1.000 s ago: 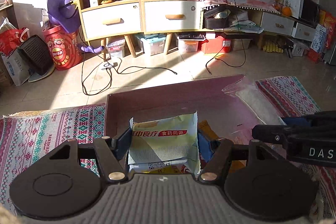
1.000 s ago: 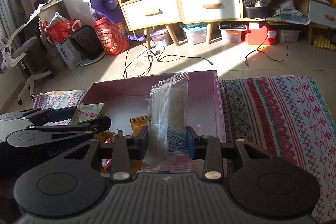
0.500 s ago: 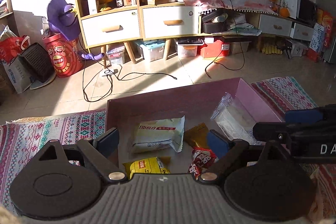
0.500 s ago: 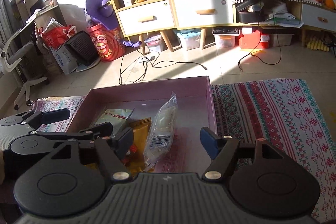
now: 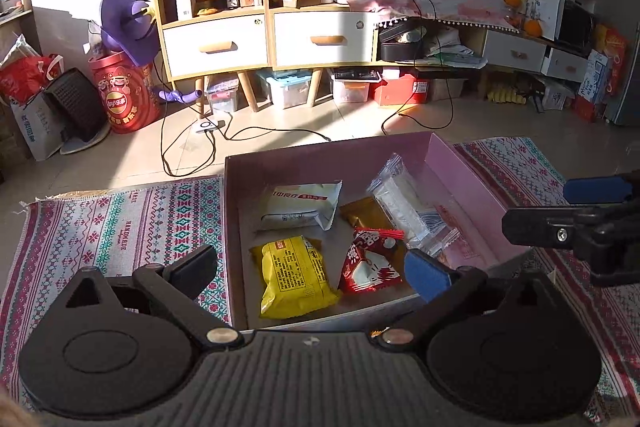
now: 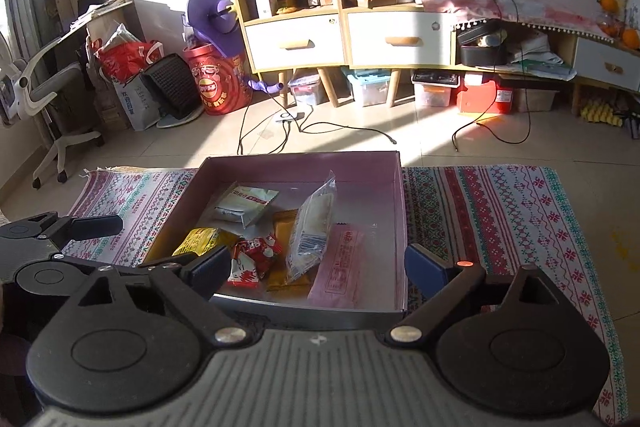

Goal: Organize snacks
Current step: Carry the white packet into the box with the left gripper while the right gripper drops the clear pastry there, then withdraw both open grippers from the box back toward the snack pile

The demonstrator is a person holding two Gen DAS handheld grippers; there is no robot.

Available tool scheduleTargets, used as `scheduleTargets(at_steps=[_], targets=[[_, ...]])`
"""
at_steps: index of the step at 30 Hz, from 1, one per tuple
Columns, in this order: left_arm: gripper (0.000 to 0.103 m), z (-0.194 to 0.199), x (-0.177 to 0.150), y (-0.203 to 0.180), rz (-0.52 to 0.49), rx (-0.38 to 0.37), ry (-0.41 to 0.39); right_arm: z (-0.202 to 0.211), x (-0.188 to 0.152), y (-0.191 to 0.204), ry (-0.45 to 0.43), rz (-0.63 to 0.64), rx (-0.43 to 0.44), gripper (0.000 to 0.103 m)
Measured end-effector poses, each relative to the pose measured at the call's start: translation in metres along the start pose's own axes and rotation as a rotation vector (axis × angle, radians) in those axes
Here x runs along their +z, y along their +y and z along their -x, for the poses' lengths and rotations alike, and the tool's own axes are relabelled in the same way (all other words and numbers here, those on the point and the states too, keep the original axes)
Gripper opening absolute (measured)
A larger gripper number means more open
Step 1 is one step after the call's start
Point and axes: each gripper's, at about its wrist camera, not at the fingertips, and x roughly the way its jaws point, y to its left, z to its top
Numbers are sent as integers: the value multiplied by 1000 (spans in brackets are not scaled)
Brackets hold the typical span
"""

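A pink box (image 5: 460, 171) sits on a patterned rug (image 5: 120, 219) and holds several snack packs. A white-green pack (image 5: 298, 205) and a clear bag (image 5: 404, 205) lie loose in the box beside a yellow pack (image 5: 294, 277), a red pack (image 5: 370, 261) and a brown pack (image 5: 366, 213). My left gripper (image 5: 310, 267) hovers over the near left edge, its jaws opening with nothing gripped. My right gripper (image 6: 318, 267) hangs above the box (image 6: 402, 211) near a pink pack (image 6: 340, 269), its jaws opening too, with no pad touching a snack.
The rug (image 6: 500, 219) extends right of the box. Black cables (image 5: 240, 135) trail across the tiled floor behind it. Further back stand a wooden cabinet (image 5: 248, 43), a red drum (image 5: 124, 95) and, at far left, a white office chair (image 6: 52, 83).
The left gripper let go of the white-green pack and the right let go of the clear bag; both now lie in the box. Both grippers opened wide and drew back and up.
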Motion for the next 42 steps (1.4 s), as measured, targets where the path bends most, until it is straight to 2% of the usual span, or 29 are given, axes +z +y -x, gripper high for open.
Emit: scheduleTargets(at_steps=[13,21,26,33,42], targets=[[103,33,-27,11,17,-1,44,27,-19,3,28,-26,20,99],[103,47,-53,22,93,-29,96,32,-40,4,69,-32,22,100],[103,52,-68,29,116,-49,115,38,-53,7,74,-8,20,100],[103,58,-88,33,90,-59,146,39,-70,11,96,38,15,100],[103,62,-106,44,125,-71,168,37,-84,24,120,86,26,100]])
